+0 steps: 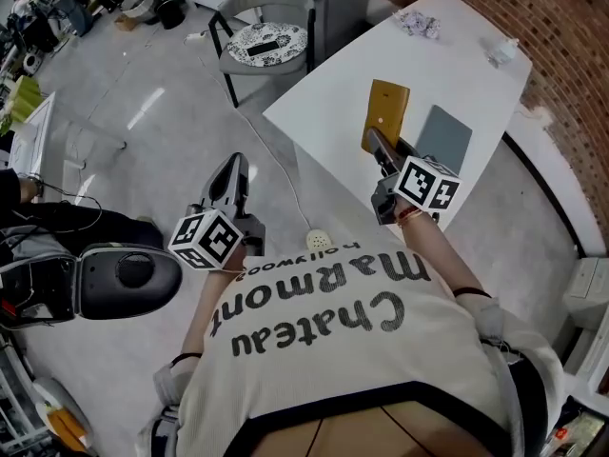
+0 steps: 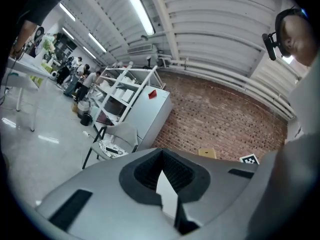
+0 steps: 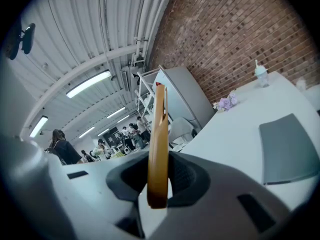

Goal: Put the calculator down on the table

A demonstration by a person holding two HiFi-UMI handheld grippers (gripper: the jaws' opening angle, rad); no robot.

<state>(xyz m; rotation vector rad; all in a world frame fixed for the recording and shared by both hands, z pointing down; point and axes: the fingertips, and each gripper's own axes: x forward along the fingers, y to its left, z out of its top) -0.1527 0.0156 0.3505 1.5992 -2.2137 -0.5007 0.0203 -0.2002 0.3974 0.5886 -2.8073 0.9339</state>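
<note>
Right gripper [image 1: 379, 149] gripped calculator [image 1: 387, 112] by its near end | it stood on edge, long axis pointing ahead above table [image 1: 324, 103] | left gripper [image 1: 228, 179] off table, seemingly closed, empty

We see the calculator [image 1: 387, 112] as a thin mustard-yellow slab at about 1 o'clock in the head view, its plain back towards us. It stands on edge, clamped at its lower end between the jaws of the right gripper [image 1: 379, 150]. It is over the near part of the white table [image 1: 457, 55], which stretches off towards 1 o'clock. We cannot tell whether they touch.
</note>
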